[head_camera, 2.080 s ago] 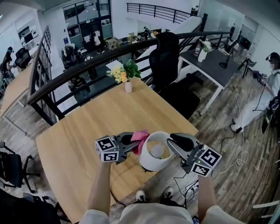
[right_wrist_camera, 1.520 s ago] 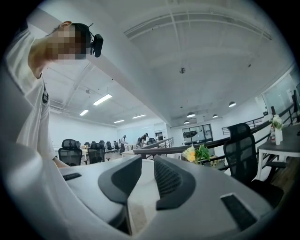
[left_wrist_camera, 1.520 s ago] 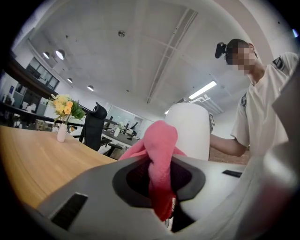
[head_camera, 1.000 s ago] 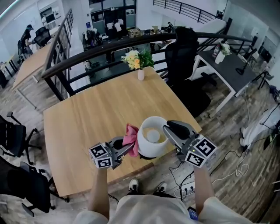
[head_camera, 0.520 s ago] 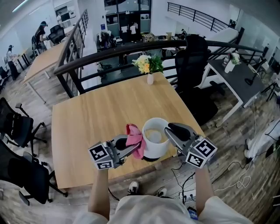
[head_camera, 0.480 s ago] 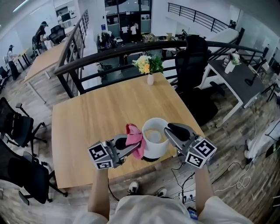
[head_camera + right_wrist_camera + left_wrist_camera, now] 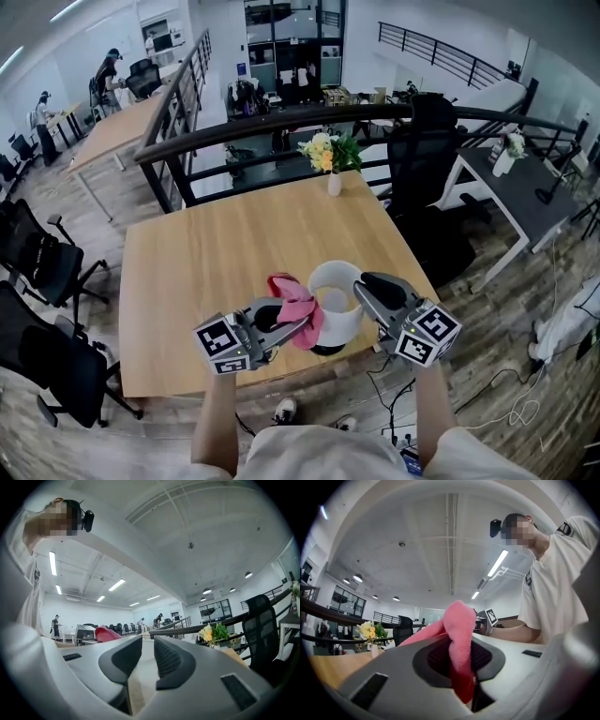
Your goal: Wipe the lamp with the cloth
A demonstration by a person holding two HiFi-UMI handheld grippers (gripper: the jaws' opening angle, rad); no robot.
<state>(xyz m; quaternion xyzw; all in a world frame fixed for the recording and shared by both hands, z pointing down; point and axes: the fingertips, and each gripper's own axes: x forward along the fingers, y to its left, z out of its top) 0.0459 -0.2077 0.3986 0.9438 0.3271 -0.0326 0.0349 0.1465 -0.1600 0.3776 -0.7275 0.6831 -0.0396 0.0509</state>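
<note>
"What are your claws holding?"

"My left claw [image 7: 307,324] pinches the pink cloth [image 7: 296,302], which lies against the left side of the white lamp [image 7: 340,319]. My right claw [image 7: 367,287] is closed on the right rim of its shade."

"And where's the lamp?"

"Near the front edge of the wooden table [image 7: 211,253]. A vase of flowers [image 7: 331,157] stands at the far edge."

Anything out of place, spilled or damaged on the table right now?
Nothing spilled or damaged. The lamp, gripped by the right gripper with the cloth against it, stands close to the table's near edge.
</note>
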